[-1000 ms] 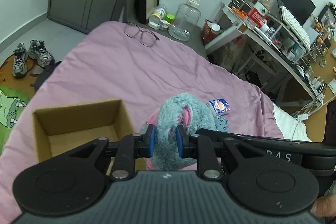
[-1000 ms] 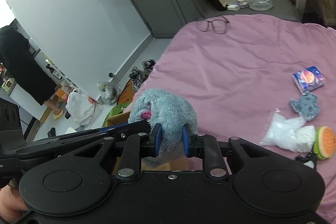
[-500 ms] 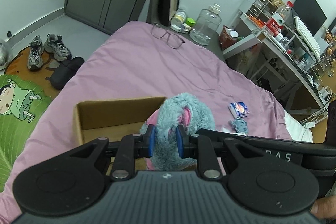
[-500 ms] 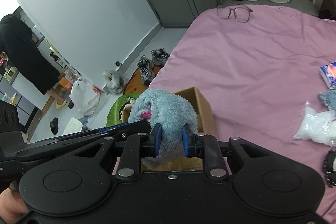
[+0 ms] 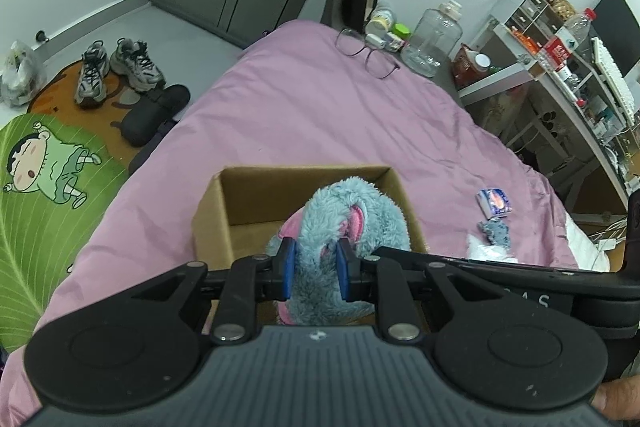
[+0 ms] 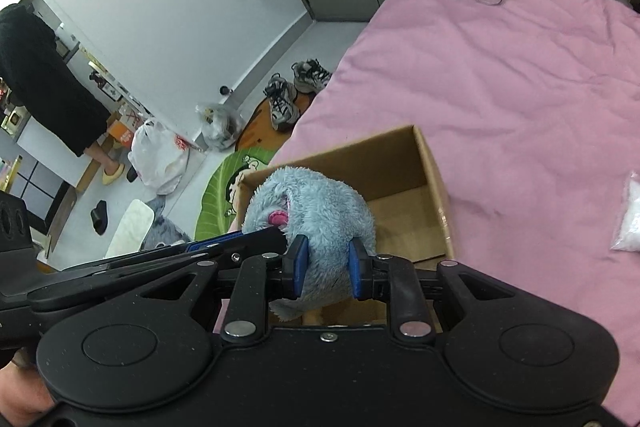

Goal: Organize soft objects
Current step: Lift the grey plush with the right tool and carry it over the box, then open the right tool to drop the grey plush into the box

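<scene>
A fluffy blue-and-pink plush toy (image 5: 344, 219) is held by both grippers above an open cardboard box (image 5: 256, 195) on the pink bed. My left gripper (image 5: 316, 269) is shut on the plush from one side. My right gripper (image 6: 327, 269) is shut on the same plush (image 6: 316, 211), over the box (image 6: 404, 179). The right gripper's body crosses the left wrist view at lower right. The box floor that shows is bare; the plush hides part of it.
On the pink bedspread (image 5: 312, 115) lie glasses (image 5: 366, 53), a small blue packet (image 5: 494, 201), a grey-blue soft piece (image 5: 495, 230) and a white bag (image 6: 630, 217). Shoes (image 5: 116, 67) and a green mat (image 5: 40, 187) are on the floor at left. A cluttered desk (image 5: 560, 75) stands at right.
Both grippers have carried the plush leftward over the bed until it hangs above the open box. The box now sits straight ahead under the plush. Grips are unchanged.
</scene>
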The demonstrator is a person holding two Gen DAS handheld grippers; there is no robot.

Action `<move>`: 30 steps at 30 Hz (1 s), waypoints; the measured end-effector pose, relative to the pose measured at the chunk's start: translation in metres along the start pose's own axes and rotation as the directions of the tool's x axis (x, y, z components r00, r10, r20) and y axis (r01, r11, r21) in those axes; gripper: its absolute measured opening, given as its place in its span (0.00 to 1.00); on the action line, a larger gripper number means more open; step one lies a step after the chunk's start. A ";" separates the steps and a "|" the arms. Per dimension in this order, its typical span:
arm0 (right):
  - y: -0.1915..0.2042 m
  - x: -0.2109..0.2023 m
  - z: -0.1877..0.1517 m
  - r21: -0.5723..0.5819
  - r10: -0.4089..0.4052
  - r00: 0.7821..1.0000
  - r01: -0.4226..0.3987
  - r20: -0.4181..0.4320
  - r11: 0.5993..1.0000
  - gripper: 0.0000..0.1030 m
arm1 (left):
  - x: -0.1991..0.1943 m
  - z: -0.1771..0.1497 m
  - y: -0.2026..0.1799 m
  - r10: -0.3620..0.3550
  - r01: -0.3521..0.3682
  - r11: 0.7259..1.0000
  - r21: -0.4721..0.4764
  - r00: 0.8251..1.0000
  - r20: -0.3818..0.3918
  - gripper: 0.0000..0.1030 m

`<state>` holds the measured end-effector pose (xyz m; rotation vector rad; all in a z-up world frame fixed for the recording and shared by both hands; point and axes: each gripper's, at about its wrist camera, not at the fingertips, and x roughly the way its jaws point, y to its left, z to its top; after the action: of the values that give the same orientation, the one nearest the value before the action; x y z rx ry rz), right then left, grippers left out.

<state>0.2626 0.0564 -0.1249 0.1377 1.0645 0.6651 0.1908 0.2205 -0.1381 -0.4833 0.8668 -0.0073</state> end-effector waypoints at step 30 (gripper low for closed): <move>-0.003 0.004 -0.008 0.046 0.033 0.999 -0.031 -0.036 0.998 0.33 | -0.014 -0.010 0.020 0.028 -0.028 0.996 -0.082 1.000 0.001 0.24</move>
<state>0.2582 0.0549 -0.1328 0.1826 1.1146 0.6747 0.1708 0.2369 -0.1412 -0.5481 0.8740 0.0552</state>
